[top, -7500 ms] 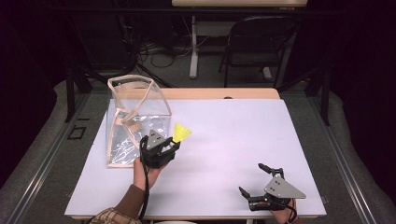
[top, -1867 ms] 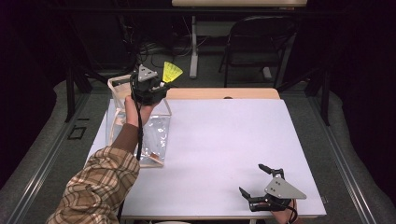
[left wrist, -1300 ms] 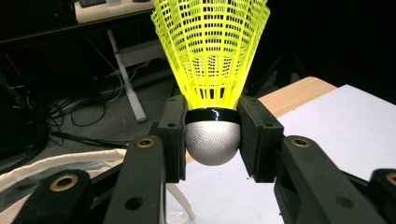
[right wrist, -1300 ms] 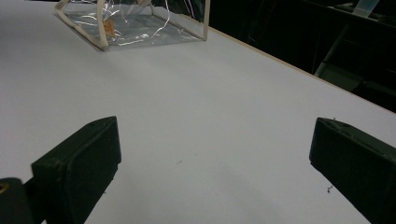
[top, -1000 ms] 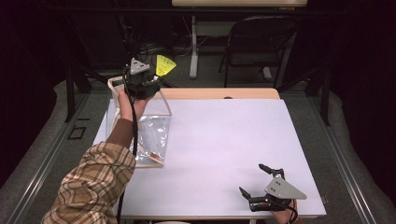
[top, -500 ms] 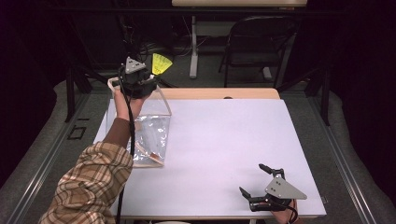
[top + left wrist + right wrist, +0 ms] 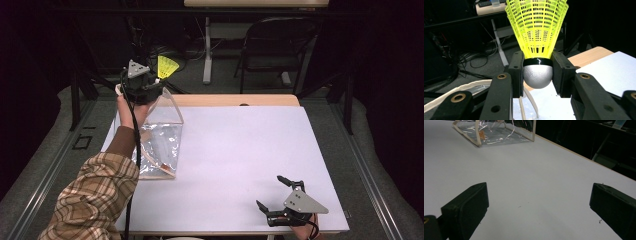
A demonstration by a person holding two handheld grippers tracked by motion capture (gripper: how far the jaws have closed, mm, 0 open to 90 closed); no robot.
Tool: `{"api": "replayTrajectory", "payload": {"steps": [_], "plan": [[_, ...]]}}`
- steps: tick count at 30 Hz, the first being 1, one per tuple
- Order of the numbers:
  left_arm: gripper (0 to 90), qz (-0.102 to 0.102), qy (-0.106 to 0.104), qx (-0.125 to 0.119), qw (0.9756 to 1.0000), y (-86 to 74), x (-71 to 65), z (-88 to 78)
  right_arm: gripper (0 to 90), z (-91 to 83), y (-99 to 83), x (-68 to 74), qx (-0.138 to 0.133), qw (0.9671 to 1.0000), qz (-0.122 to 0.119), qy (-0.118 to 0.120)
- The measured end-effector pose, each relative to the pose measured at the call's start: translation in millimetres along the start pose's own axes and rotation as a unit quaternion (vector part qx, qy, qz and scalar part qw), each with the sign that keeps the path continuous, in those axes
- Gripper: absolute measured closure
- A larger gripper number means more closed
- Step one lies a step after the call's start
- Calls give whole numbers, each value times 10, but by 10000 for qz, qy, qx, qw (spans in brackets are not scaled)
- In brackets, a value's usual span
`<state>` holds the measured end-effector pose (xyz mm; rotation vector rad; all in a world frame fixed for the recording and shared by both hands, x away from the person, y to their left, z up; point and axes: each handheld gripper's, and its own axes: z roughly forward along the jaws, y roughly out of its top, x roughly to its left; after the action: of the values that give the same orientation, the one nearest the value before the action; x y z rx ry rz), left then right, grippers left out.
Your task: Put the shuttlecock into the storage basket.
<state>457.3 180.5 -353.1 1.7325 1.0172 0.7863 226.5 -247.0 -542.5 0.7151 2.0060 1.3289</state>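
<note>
the white table (image 7: pixel 235 155) spans most of the high view, with a bare wooden strip (image 7: pixel 235 100) along its far edge. beyond it on the dark floor stand a folding chair (image 7: pixel 272 45) and the white leg of a desk (image 7: pixel 207 50), with cables trailing around. nothing lies between the two grippers across the open sheet.

on the table's left part sits a clear plastic bag (image 7: pixel 160 140) with cream piping, its mouth standing open upward; inside, low down, a small orange tag (image 7: pixel 164 165) shows, and the right gripper view catches the same bag (image 7: pixel 496 132) far off.

the left gripper (image 7: pixel 150 85), held up by a plaid-sleeved arm (image 7: pixel 95 195), is above the bag's far rim, clamped on a yellow shuttlecock (image 7: pixel 537 37): the pads squeeze its silver-grey cork on both sides, skirt fanning upward away from the hand.

the right gripper (image 7: pixel 276 192) rests at the near right corner, jaws spread wide apart over bare table.
</note>
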Motion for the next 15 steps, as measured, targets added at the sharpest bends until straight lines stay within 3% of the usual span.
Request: {"api": "replayTrajectory", "payload": {"steps": [15], "plan": [[652,-110,164,-63,9998,-9,139,-76,17,0,-2,-3,0,10000,21,19]]}}
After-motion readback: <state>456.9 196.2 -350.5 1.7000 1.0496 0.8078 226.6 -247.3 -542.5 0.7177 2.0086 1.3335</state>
